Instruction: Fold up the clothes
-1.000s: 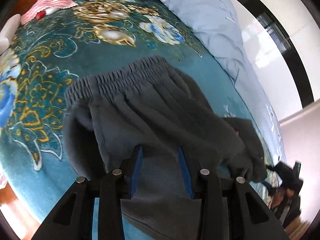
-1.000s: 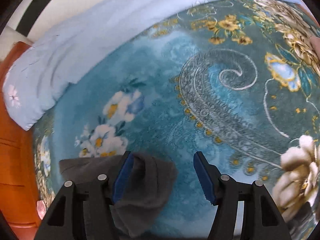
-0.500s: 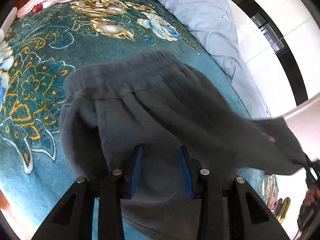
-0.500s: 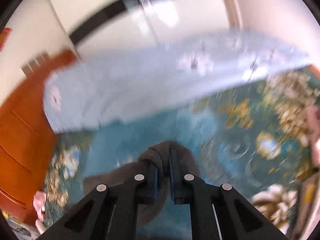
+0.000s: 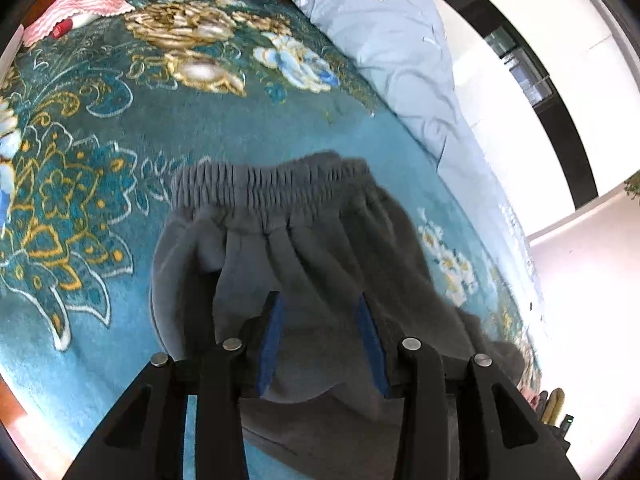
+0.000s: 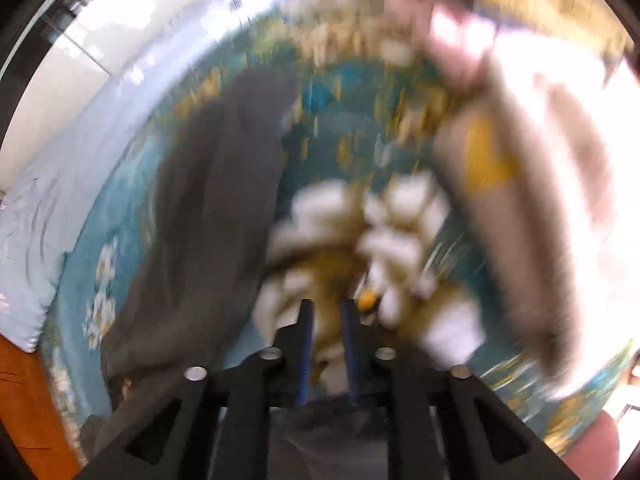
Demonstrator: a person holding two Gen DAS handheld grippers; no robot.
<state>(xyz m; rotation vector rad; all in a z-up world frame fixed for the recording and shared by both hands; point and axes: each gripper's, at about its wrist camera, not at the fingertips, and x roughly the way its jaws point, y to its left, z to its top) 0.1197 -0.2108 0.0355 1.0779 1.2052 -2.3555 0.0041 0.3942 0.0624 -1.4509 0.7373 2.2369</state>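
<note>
A teal floral blanket (image 5: 100, 320) covers the bed, and grey sweatpants (image 5: 304, 256) lie on it, waistband farthest from the left gripper. Their leg, lifted off to the side half a second ago, now lies back along the pants, so one fold looks made. The left gripper (image 5: 320, 336) has just widened, its part-open jaws around bunched cloth; the right gripper (image 6: 328, 344) has just reopened slightly, nothing between its jaws.

Dark grey soft fleece trousers (image 5: 304, 264) with gathered elastic waistband (image 5: 264, 184) lie on bed, on teal floral blanket (image 5: 100, 152). Waistband at far end, ruffled, running roughly crosswise. Fabric below it creased in lengthwise pleats, left edge folded under into rounded bulge. In blurred right wrist view, grey trousers (image 6: 208, 216) form long dark strip on blanket's left part.
</note>
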